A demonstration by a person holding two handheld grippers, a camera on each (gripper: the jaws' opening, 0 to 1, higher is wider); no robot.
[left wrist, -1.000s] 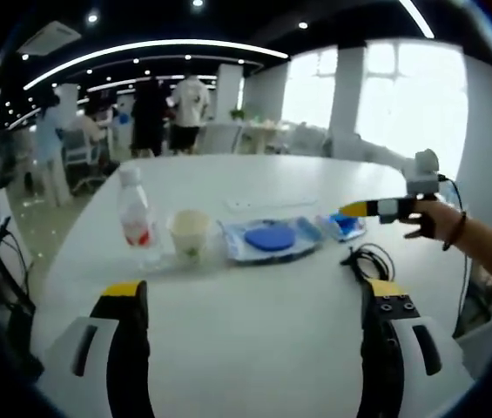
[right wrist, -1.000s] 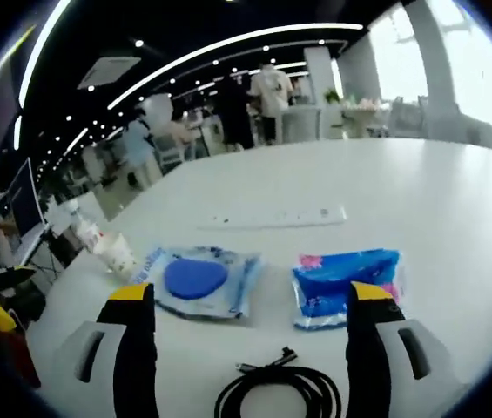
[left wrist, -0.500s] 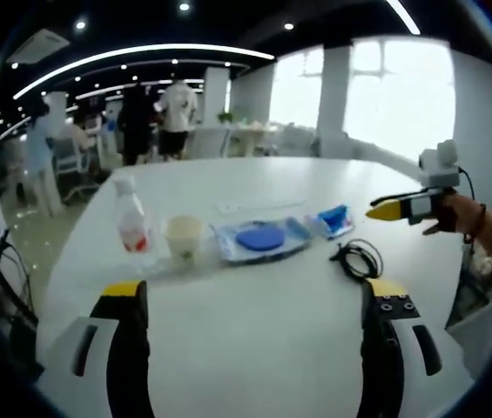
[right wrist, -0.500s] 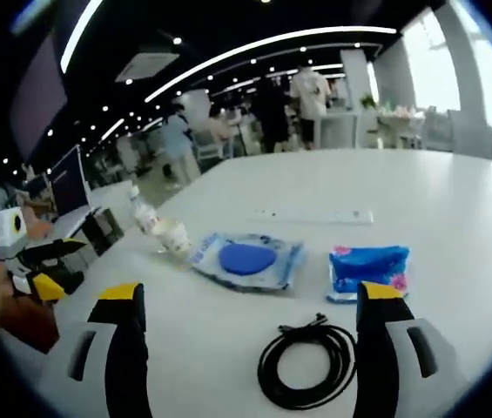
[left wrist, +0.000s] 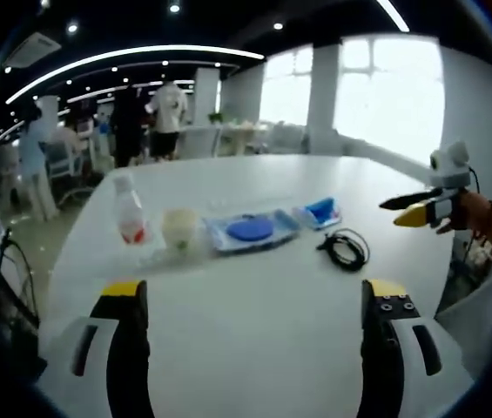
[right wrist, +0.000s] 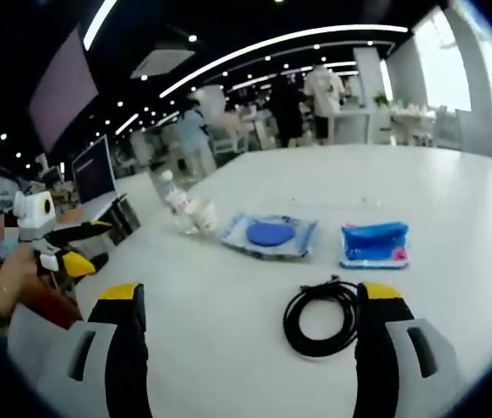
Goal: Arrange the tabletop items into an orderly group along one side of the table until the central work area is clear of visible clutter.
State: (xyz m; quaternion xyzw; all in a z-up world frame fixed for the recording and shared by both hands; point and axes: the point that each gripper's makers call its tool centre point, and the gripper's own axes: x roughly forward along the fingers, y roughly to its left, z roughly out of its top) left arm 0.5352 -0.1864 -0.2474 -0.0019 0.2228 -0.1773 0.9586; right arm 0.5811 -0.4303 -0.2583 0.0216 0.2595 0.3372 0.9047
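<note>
Seen from the left gripper view: left claw (left wrist: 254, 305) spread wide, nothing between the jaws, held above the bare near part of the white desk (left wrist: 254, 348). Farther along the desk, a row of things running left to right: bottle (left wrist: 128, 209) with red label, upright; paper cup (left wrist: 179, 229) just beside it, upright; clear pouch (left wrist: 249, 231) with a blue disc inside, lying flat; blue pack (left wrist: 319, 212) near the pouch's right end. Black cable (left wrist: 343, 248), coiled, lying nearer than the pack and apart from the row. At the right edge, right claw (left wrist: 413, 209) held in a hand (left wrist: 472, 213) above the desk's edge, yellow-tipped jaws parted, gripping nothing.

Seen from the right gripper view: right claw (right wrist: 250, 305) spread wide and empty, over the desk (right wrist: 228, 348). Cable (right wrist: 321, 316) lying just ahead, close to the right jaw, not touched. Beyond it, pack (right wrist: 374, 245) to the right, pouch (right wrist: 270, 236) to its left, then cup (right wrist: 203, 215) and bottle (right wrist: 174, 199) close together at the row's far left end. Left claw (right wrist: 76, 252) at the left edge, off the desk's side, jaws parted, held by a person.

In the background: people (left wrist: 165, 109) standing among office furniture under curved ceiling lights (left wrist: 132, 57), bright windows (left wrist: 385, 96) to the right.
</note>
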